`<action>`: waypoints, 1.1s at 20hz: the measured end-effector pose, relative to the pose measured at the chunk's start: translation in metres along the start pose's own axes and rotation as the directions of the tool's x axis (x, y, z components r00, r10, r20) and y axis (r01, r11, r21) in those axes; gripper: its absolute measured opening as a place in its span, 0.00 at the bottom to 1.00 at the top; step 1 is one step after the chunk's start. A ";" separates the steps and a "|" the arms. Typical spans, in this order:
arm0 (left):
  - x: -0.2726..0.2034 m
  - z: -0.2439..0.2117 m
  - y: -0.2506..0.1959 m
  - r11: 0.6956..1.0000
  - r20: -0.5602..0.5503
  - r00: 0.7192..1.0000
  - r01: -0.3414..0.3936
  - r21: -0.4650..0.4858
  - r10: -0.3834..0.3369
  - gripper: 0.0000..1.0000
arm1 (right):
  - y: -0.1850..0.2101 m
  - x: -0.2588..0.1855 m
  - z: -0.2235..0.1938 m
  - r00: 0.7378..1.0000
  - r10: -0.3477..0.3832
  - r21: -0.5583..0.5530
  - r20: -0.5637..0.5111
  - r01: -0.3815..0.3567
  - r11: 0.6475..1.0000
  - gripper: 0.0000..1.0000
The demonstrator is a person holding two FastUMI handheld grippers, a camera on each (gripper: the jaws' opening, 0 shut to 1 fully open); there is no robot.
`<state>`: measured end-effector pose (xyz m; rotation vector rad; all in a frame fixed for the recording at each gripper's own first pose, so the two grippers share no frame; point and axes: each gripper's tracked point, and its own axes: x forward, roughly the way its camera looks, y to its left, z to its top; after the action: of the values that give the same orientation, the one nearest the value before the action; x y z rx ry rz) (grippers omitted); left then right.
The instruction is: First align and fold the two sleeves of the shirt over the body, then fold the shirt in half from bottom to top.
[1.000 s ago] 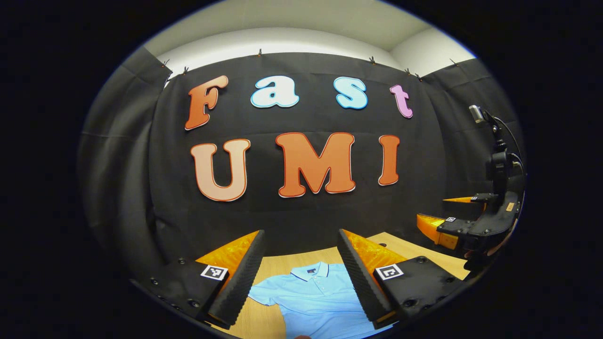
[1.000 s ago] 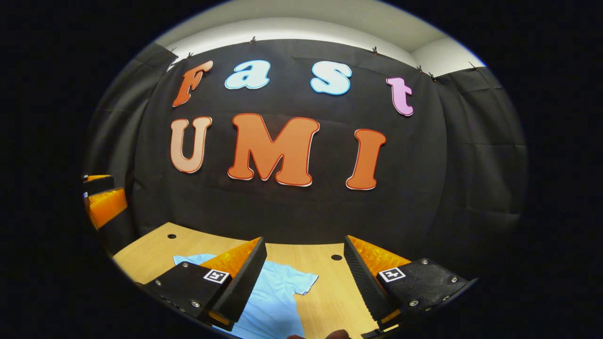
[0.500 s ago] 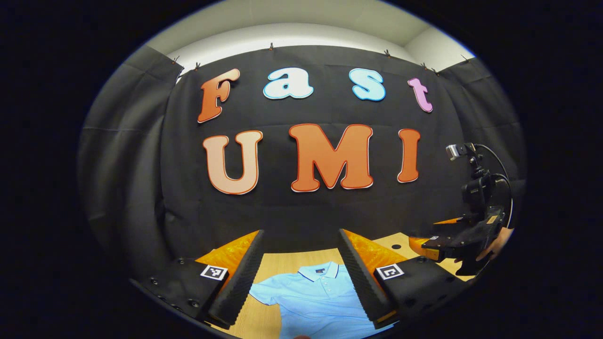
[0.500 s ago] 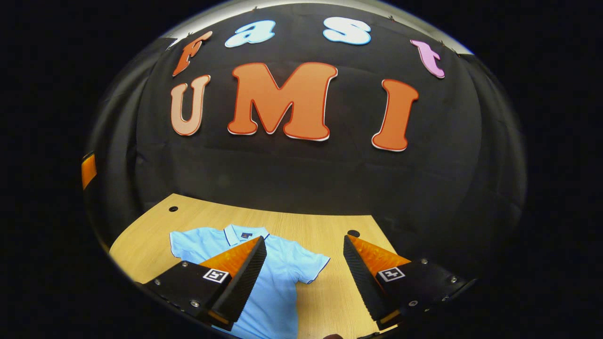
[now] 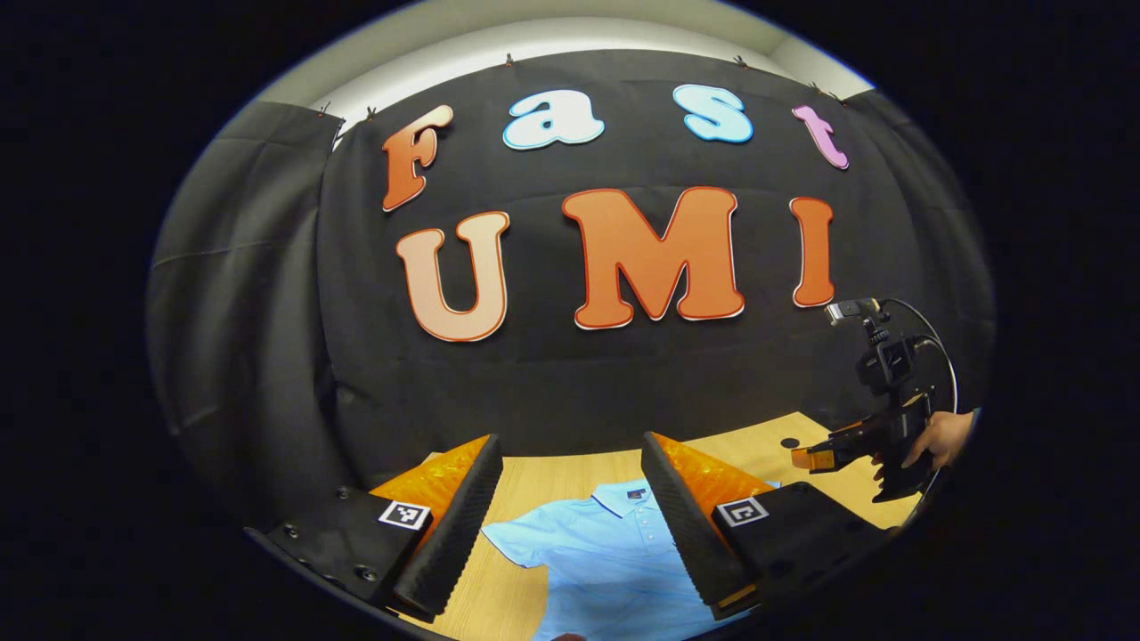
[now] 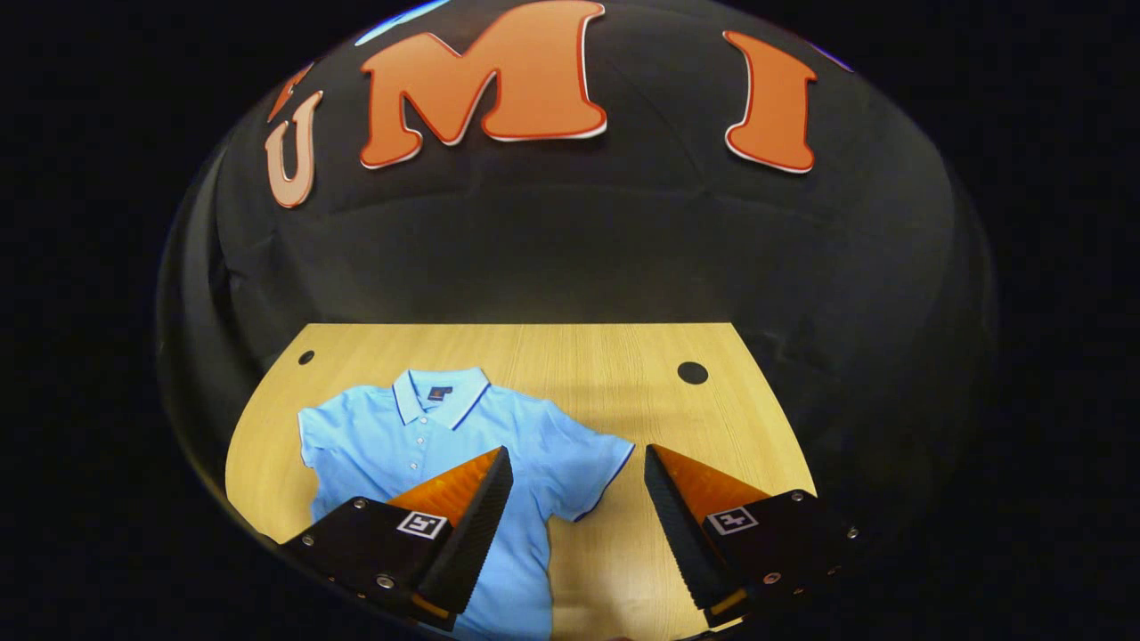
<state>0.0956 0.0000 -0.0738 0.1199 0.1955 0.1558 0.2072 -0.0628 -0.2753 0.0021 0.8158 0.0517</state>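
Note:
A light blue polo shirt (image 6: 419, 436) lies flat on the wooden table (image 6: 570, 356), collar toward the back wall, both short sleeves spread out. My right gripper (image 6: 577, 451) hangs open above the shirt's right sleeve (image 6: 592, 467), nothing between its fingers. In the left gripper view the shirt (image 5: 588, 552) lies below my open left gripper (image 5: 570, 441), which is held above the table over the shirt's left side. At the right of that view a hand (image 5: 935, 436) holds the right gripper (image 5: 806, 458) over the table.
The table has two round holes, one at the back right (image 6: 692, 372) and one at the back left (image 6: 305, 357). Black cloth walls close the booth behind and at both sides. Bare wood lies right of the shirt.
The right gripper has tipped down and come lower toward the table, so more of the shirt shows in its view. The left gripper has shifted slightly; both stay open.

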 end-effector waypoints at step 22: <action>0.002 0.013 -0.009 0.994 0.002 0.994 -0.112 0.018 0.112 1.00 | -0.012 0.151 -0.099 0.888 -0.004 0.122 -0.460 0.067 0.990 0.72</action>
<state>0.1012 -0.0096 -0.0629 0.1491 0.1891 0.2657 0.2387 -0.0691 -0.4535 0.1063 1.2942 -0.0406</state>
